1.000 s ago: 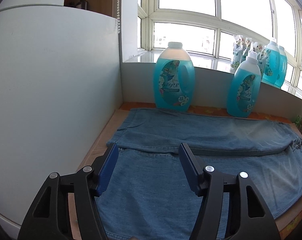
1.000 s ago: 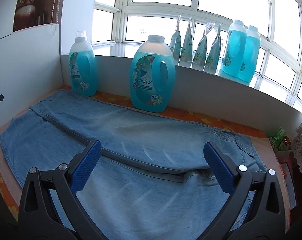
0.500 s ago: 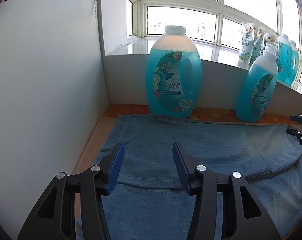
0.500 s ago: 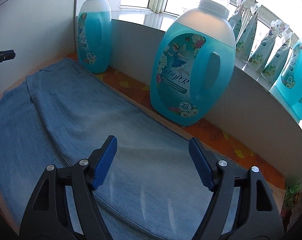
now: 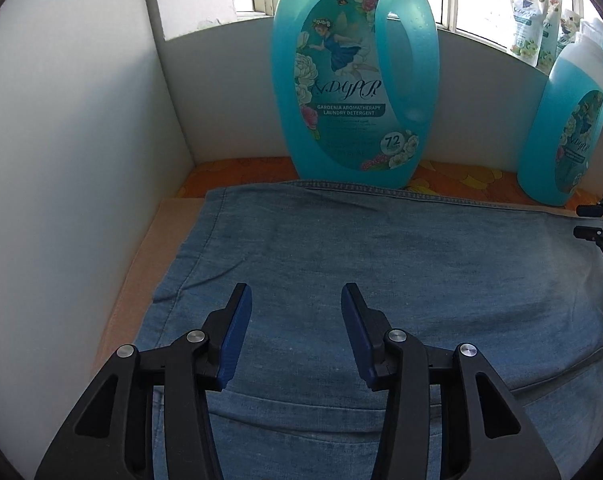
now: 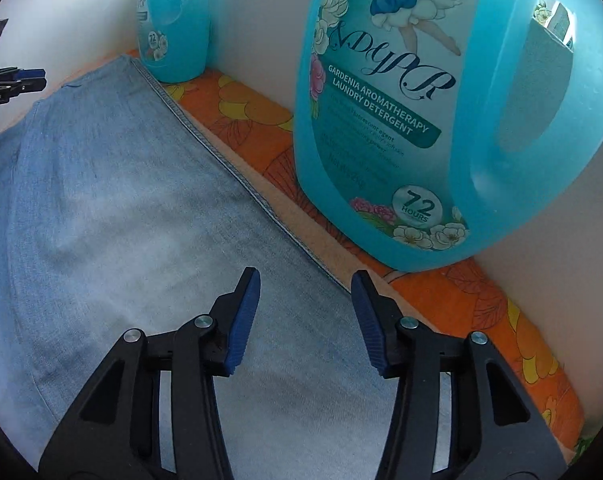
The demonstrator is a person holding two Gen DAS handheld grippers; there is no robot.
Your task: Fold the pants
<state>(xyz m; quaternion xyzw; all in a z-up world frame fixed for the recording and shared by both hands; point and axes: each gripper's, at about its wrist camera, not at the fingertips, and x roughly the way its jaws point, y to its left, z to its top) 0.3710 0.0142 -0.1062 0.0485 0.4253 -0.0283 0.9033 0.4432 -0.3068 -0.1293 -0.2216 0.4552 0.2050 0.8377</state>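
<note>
**Both grippers low over denim, jaws narrowing on nothing**

Blue denim pants (image 5: 381,264) spread flat across a table (image 5: 141,264) covered at the back by an orange floral cloth (image 6: 253,128). Stitched far edge of the pants close in front of a large blue detergent bottle (image 5: 353,80), which serves as landmark here.

Left gripper (image 5: 295,322) pointed down at the denim, in front of the bottle and slightly left of it. Jaws part-spread and closing, blue pads apart, only flat fabric visible in the gap; no fold or edge pinched. Hem end of the pants left of the bottle, near a white side panel (image 5: 61,160).

Right gripper (image 6: 305,312) seen beside a second blue bottle (image 6: 441,112) of the same kind, just in front of its base. Jaws likewise half-spread and closing, nothing gripped. Seamed edge of the pants running diagonally into the gap between the pads, orange cloth under the right pad, denim under the left.

Contact between pad tips and fabric: cannot tell in either view.
</note>
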